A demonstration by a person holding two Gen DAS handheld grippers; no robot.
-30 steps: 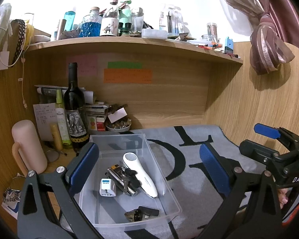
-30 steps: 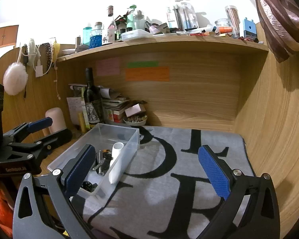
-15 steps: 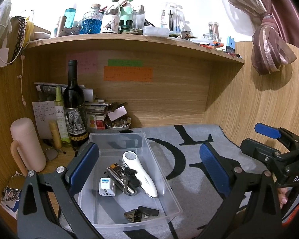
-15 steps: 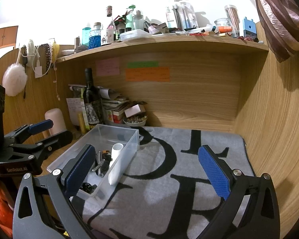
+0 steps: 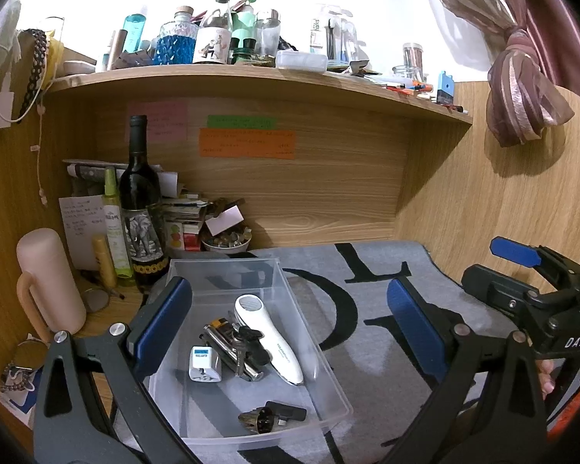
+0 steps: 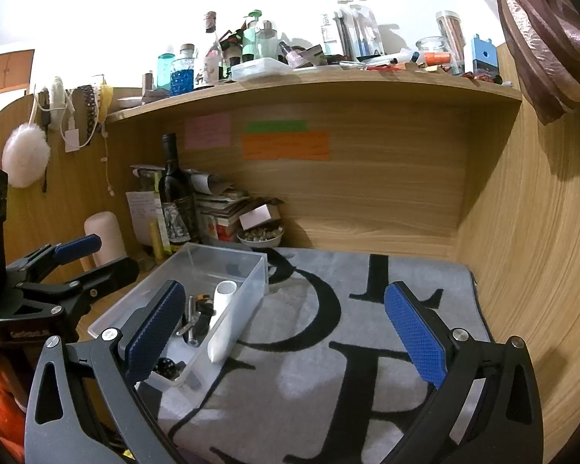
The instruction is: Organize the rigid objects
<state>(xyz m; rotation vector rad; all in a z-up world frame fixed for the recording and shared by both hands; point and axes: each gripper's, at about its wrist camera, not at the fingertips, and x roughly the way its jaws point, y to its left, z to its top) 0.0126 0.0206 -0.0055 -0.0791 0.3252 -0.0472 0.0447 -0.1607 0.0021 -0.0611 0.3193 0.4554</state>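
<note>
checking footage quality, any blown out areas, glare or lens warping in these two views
Left wrist view: wall above the shelf is blown out white, shelf edge bows from fisheye, bin contents sharp. Right wrist view: same white wall, side panel curves strongly, soft glare patches on the mat.

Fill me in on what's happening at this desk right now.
A person is tidying small hard items into a clear plastic bin on a grey lettered mat. Both handheld grippers, left gripper and right gripper, are open and hold nothing. In the bin lie a white handheld device, a white travel adapter, a metal tool with keys and a small black adapter. No loose items show on the mat.
</note>
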